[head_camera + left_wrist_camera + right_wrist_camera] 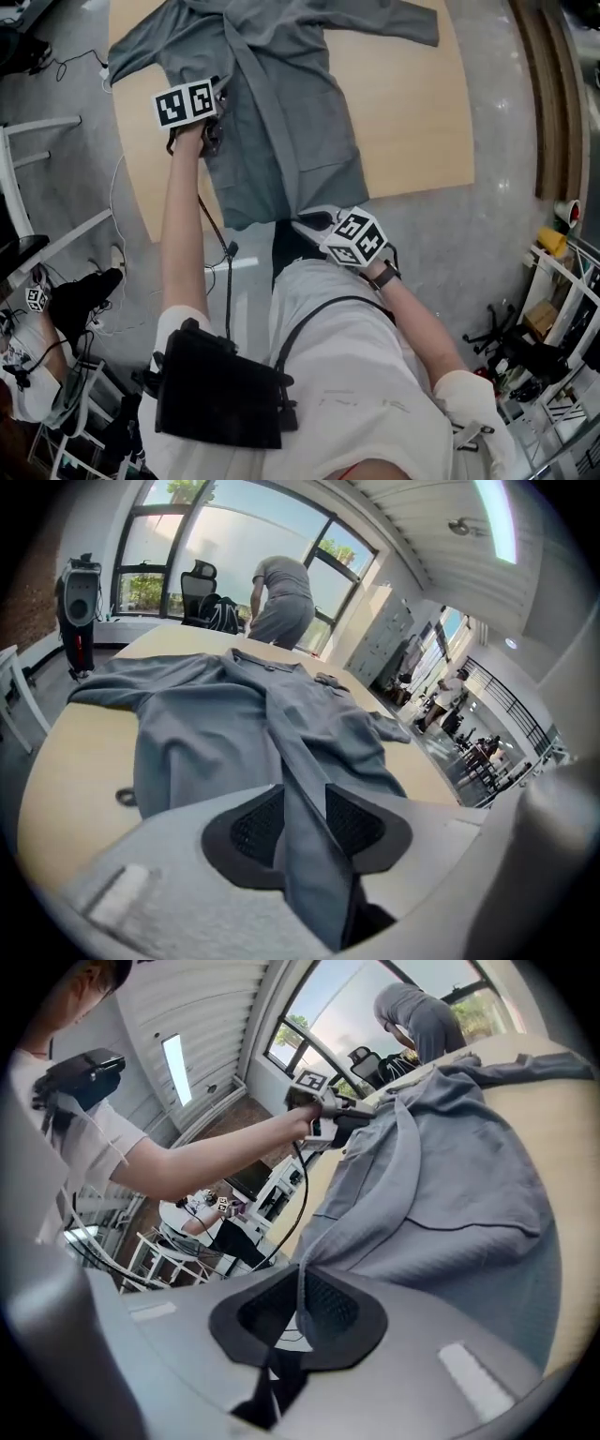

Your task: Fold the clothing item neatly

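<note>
A grey long-sleeved garment (281, 122) lies spread on the wooden table (412, 122), its sleeves out at the far end and its hem hanging over the near edge. My left gripper (214, 131) is at the garment's left edge. In the left gripper view a raised fold of the garment (216, 733) stands between the parted jaws of the left gripper (305, 822). My right gripper (305, 223) is at the near hem, off the table's edge. In the right gripper view the right gripper (300, 1302) is shut on a thin edge of the garment (450, 1204).
A person (281, 602) bends over at the table's far side, beside an office chair (199, 578). A small dark ring (127, 797) lies on the tabletop left of the garment. White chair frames (28, 187) stand left of the table, shelving (562, 281) at the right.
</note>
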The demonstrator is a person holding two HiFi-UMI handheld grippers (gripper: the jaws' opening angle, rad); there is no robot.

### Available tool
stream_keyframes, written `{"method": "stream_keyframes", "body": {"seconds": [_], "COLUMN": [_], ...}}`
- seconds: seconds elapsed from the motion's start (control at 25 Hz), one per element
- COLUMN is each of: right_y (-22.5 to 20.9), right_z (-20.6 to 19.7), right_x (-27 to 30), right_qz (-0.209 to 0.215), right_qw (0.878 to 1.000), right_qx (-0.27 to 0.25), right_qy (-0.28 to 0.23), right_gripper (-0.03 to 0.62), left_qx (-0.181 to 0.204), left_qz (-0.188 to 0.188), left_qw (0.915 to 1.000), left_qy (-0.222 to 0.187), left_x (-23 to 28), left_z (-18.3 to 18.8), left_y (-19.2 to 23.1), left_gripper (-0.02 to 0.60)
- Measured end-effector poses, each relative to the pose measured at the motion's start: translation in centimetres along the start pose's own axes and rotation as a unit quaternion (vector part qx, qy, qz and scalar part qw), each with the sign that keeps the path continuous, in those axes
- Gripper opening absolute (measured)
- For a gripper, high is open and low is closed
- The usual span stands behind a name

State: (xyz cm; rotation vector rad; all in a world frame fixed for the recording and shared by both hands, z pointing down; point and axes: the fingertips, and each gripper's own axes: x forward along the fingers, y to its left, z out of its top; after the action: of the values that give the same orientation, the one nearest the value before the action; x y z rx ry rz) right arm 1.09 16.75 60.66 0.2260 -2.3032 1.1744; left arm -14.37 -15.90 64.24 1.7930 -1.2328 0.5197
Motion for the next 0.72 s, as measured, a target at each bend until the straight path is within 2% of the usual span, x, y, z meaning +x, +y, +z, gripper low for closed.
{"method": "stream_keyframes", "body": {"seconds": [0.08, 0.2, 0.4, 0.56, 0.64, 0.72], "right_y": [-0.2, 0.0, 0.1, -2.2, -2.3, -2.0], "right_z": [-0.8, -2.0, -2.6, -5.7, -7.0, -7.7], "right_x": [0.3, 1.2, 5.6, 7.7, 6.0, 3.6], "right_qz": [-0.022, -0.045, -0.041, -0.082, -0.087, -0.088], "right_qw": [0.999, 0.997, 0.996, 0.994, 0.994, 0.992], "right_qx": [-0.024, -0.054, -0.051, -0.059, -0.041, -0.023], "right_qy": [-0.003, -0.019, -0.064, -0.049, -0.058, -0.082], "right_gripper": [0.02, 0.02, 0.027, 0.086, 0.157, 0.178], "left_qx": [0.014, 0.008, -0.021, -0.066, -0.08, -0.087], "left_qz": [-0.006, 0.0, 0.042, 0.058, 0.059, 0.057], "left_qw": [0.9999, 0.9999, 0.9981, 0.9953, 0.9945, 0.9943], "left_qy": [0.001, -0.014, -0.04, -0.04, -0.03, -0.024], "left_x": [-2.5, -6.2, -12.2, -15.4, -16.3, -16.7], "left_z": [-3.9, -8.9, -15.4, -21.1, -24.0, -26.4], "left_y": [-2.3, -5.2, -7.3, -9.2, -10.2, -11.0], "left_gripper": [0.146, 0.146, 0.146, 0.146, 0.146, 0.146]}}
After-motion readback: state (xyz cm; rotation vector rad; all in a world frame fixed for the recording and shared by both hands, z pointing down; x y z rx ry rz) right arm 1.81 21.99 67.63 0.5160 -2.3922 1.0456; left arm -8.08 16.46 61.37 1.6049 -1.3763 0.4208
